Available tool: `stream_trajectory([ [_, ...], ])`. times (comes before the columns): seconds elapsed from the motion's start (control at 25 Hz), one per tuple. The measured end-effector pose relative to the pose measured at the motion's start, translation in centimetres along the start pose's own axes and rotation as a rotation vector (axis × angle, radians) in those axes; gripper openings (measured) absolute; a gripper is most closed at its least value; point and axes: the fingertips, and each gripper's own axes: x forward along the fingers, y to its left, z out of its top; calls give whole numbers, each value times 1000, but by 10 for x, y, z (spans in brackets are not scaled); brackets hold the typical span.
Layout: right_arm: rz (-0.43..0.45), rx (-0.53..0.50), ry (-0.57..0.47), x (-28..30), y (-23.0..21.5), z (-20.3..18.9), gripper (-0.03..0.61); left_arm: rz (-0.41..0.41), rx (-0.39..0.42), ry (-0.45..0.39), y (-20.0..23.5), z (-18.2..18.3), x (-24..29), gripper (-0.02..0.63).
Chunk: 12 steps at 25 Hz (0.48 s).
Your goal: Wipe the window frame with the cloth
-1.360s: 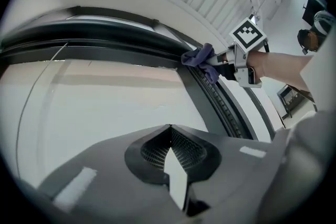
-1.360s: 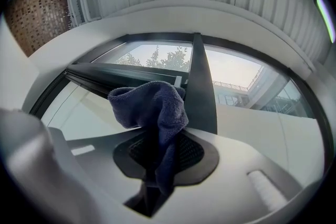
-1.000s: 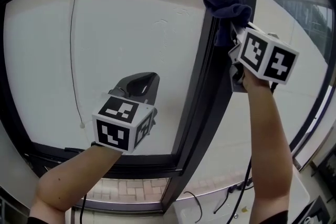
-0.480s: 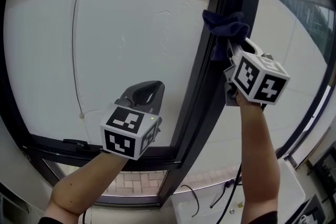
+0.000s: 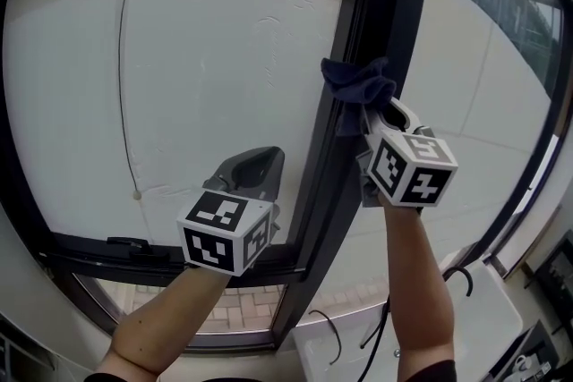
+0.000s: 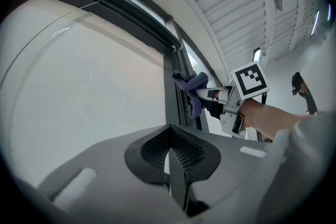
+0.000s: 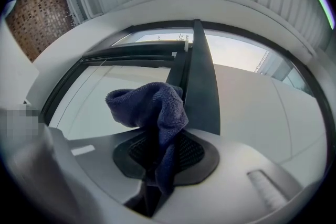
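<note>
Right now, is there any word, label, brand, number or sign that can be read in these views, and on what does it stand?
None can be read.
The cubes on the left gripper and the right gripper carry only black-and-white square markers, no letters or digits.
The cloth and the window frame show no print.

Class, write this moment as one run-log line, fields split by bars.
right tongs: shut on dark blue cloth | cloth: against vertical window frame bar | left tongs: shut, empty, by the pane
</note>
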Motion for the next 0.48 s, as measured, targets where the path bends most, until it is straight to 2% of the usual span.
stream_trajectory([
  [0.2,-5,1,20,-10,6,-29,74,20,-66,5,0,-11,-7,-6],
  [0.48,-16,31,40,-23,14,-60,74,7,-83,50,-13,-38,-10,-6],
])
